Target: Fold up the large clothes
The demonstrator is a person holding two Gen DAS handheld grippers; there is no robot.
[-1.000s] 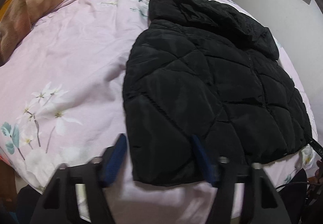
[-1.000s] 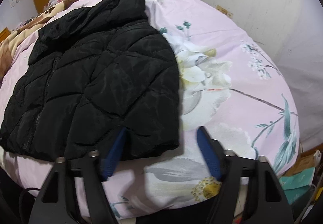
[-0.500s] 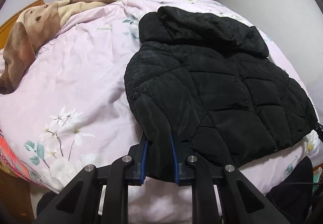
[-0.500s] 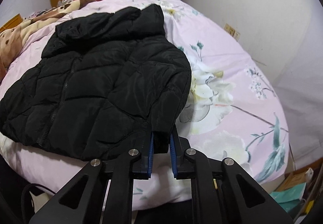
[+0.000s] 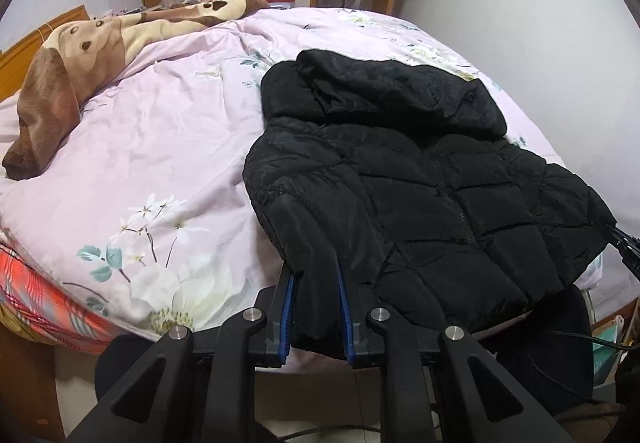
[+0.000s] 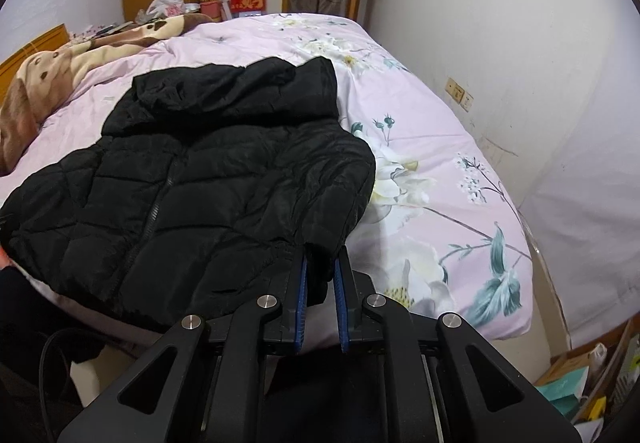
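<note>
here, black quilted jacket (image 5: 420,179), hood apparently rumpled; both tools pinching its hem corners.

Two wrist views from the bed's (image 5: 160,147) foot, angled down, close, sharing the black jacket (image 6: 208,179).

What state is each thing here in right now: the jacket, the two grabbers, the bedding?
Black jacket: spread front up on the bed, zipped, hood flat at the far end, both near corners lifted.
Left gripper: jaws shut on the jacket's near left corner.
Right gripper: jaws shut on the jacket's near right corner.
Pink floral duvet: spread over the bed, lightly creased.
Brown blanket: bunched up at the bed's far left.
</note>
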